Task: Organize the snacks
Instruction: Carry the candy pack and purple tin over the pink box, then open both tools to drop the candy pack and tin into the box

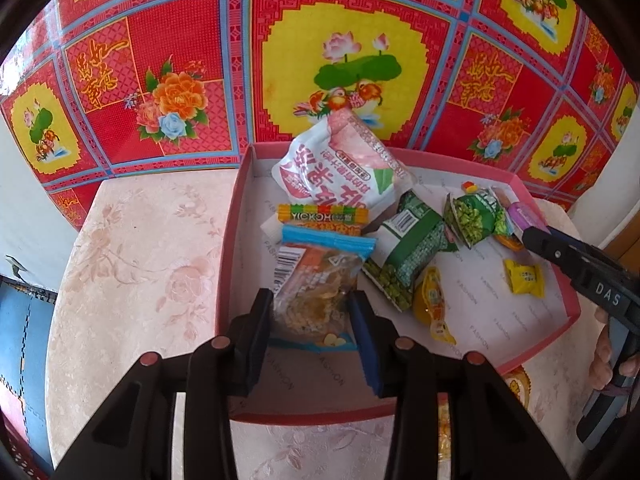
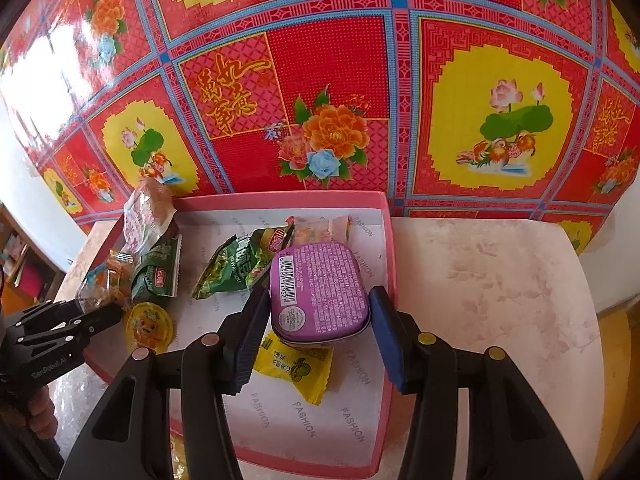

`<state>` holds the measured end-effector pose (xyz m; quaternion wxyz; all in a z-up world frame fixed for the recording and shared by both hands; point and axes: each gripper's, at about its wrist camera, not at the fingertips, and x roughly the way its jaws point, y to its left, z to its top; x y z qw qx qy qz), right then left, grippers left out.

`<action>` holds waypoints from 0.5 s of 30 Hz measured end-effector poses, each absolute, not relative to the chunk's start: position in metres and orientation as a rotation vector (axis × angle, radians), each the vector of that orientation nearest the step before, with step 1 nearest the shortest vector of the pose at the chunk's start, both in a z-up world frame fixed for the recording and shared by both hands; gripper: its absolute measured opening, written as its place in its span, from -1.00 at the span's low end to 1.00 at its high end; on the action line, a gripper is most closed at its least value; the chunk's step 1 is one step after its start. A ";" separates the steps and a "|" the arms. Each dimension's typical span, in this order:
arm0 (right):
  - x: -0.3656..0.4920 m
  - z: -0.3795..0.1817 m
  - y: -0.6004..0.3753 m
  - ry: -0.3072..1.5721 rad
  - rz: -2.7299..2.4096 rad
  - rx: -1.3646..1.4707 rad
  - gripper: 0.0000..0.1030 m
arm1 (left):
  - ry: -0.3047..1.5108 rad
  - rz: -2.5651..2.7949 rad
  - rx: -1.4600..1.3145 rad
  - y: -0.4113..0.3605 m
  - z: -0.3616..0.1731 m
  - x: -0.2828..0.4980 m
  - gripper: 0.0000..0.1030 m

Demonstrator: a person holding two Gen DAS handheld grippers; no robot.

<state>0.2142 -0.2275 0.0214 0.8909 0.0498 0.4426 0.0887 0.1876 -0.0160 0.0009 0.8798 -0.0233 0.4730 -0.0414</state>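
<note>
A pink shallow box point(image 1: 230, 248) on the table holds several snacks. My left gripper point(image 1: 312, 300) is shut on a clear snack bag with a blue stripe point(image 1: 320, 276), which lies at the box's near left. My right gripper point(image 2: 320, 296) is shut on a purple flat container with a barcode point(image 2: 316, 280), held over the box's right side above a yellow candy point(image 2: 296, 364). In the left wrist view the right gripper point(image 1: 536, 236) comes in from the right with the purple container point(image 1: 524, 214). The left gripper point(image 2: 104, 316) shows at the left of the right wrist view.
Also in the box: a white-pink pouch point(image 1: 340, 164), two green pea bags point(image 1: 412, 248) point(image 1: 476, 220), a yellow jelly cup point(image 1: 430, 300) and a striped yellow pack point(image 1: 322, 216). The pink floral tabletop point(image 2: 500, 300) flanks the box. A red patterned sheet point(image 2: 320, 80) rises right behind it.
</note>
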 end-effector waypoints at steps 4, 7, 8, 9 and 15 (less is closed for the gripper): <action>0.213 0.022 -0.226 0.914 0.185 0.102 0.03 | 1.001 -0.096 -0.075 -0.012 0.003 0.185 -0.09; 0.208 0.027 -0.228 0.895 0.179 0.099 0.10 | 1.012 -0.093 -0.077 -0.012 0.004 0.182 -0.05; 0.206 0.030 -0.228 0.887 0.180 0.100 0.11 | 1.015 -0.090 -0.074 -0.013 0.005 0.181 -0.04; 0.205 0.032 -0.228 0.881 0.182 0.100 0.12 | 1.015 -0.090 -0.074 -0.014 0.006 0.180 -0.04; 0.191 0.043 -0.227 0.863 0.191 0.088 0.12 | 1.006 -0.102 -0.087 -0.014 0.015 0.171 0.08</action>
